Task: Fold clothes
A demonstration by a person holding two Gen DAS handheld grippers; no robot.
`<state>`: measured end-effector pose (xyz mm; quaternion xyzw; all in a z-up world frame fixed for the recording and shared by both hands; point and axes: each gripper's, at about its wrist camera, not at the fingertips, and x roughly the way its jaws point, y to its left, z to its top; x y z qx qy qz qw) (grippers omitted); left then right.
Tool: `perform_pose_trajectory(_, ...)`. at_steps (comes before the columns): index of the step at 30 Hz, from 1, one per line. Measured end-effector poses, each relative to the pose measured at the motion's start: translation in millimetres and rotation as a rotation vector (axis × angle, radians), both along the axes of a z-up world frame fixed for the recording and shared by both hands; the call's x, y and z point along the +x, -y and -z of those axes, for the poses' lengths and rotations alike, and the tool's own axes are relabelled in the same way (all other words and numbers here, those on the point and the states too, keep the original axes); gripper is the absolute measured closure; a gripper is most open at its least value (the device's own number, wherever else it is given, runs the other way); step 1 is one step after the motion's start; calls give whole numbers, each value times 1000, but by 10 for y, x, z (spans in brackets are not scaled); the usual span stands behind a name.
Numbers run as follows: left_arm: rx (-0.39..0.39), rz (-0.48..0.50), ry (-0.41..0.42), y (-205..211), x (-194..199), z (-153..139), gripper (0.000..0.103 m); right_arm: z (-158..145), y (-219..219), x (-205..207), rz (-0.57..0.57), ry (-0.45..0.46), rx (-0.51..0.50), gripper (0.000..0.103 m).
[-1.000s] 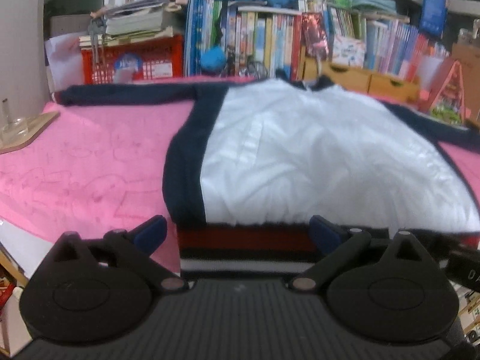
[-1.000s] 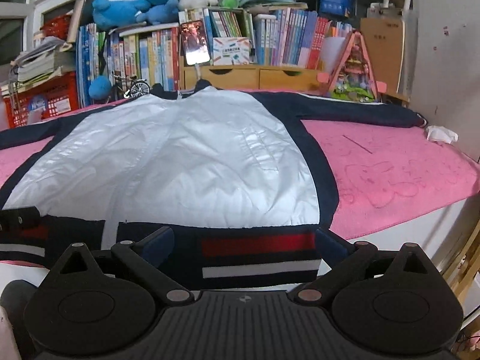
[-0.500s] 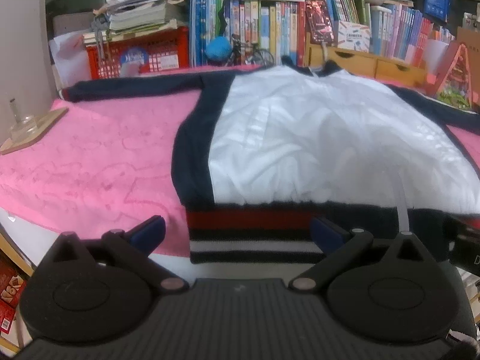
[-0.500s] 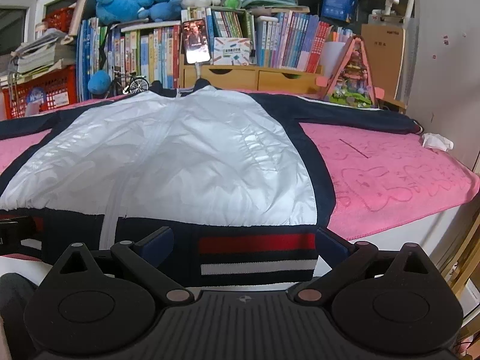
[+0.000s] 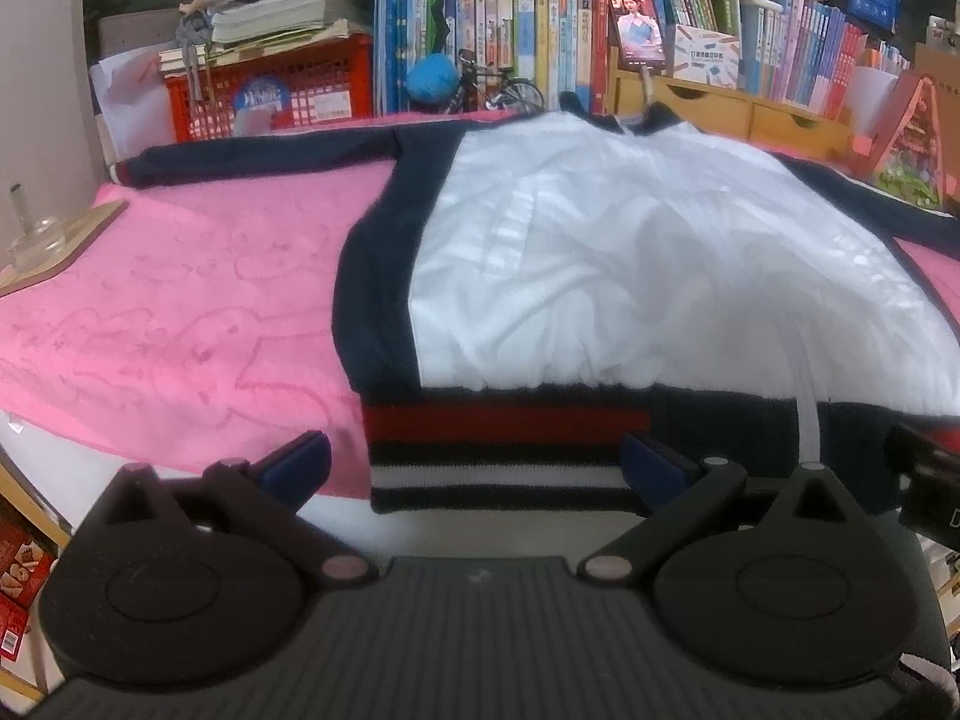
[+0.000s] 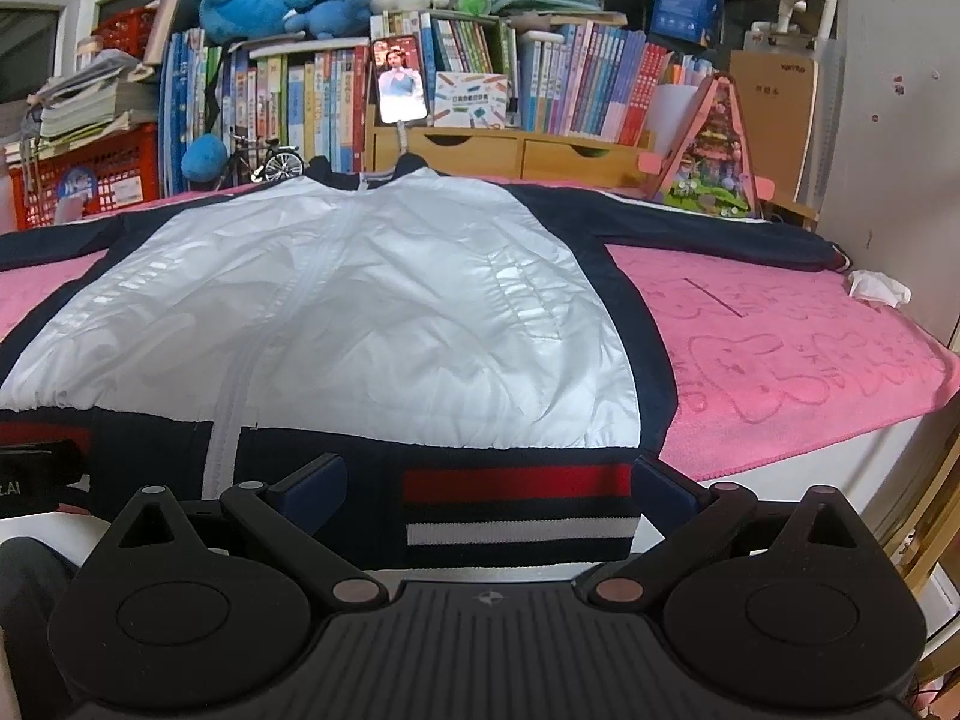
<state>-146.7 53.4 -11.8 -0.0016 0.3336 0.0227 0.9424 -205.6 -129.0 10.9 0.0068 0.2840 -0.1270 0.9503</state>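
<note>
The jacket (image 6: 360, 312) lies spread flat, front up, on the pink towel (image 6: 780, 348) that covers the table, sleeves stretched out to both sides and collar toward the bookshelf (image 6: 540, 90). Both tongs are released: the left tongs (image 5: 474, 465) stand wide apart at the left end of the striped hem (image 5: 510, 450), the right tongs (image 6: 489, 480) likewise at the hem's right end (image 6: 519, 504), neither touching cloth as far as I can tell. The risks, as I judge them: the hem overhangs the table's near edge, so a shallow bite may catch only the top layer and let the back panel sag; the shiny white shell looks slippery and could slide out; and uneven lifting would skew the fold or drag the towel along.
</note>
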Motion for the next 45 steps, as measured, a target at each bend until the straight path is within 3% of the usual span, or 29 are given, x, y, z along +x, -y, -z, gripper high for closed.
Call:
perform_pose_trajectory(10, -1, 5, 17, 32, 45, -62, 0, -16, -35, -5, -29, 13, -11, 1)
perform_pose_trajectory(18, -2, 52, 88, 101, 518, -387, 0, -212, 191, 163, -51, 114, -58, 0)
perform_pose_trajectory(24, 24, 55, 101, 118, 951, -446, 0, -465, 1093, 540, 36, 194, 55, 0)
perform_pose_trajectory(31, -10, 66, 93, 36, 1354, -263, 0, -539, 2639, 1242, 278, 255, 201, 1)
perform_pose_trajectory(39, -90, 66, 13, -82, 1568, -35, 0, -335, 4157, 2132, 515, 306, 460, 1)
perform_pose_trajectory(45, -30, 98, 3, 32, 1593, -27, 0, -112, 4702, 2656, 605, 257, 478, 1)
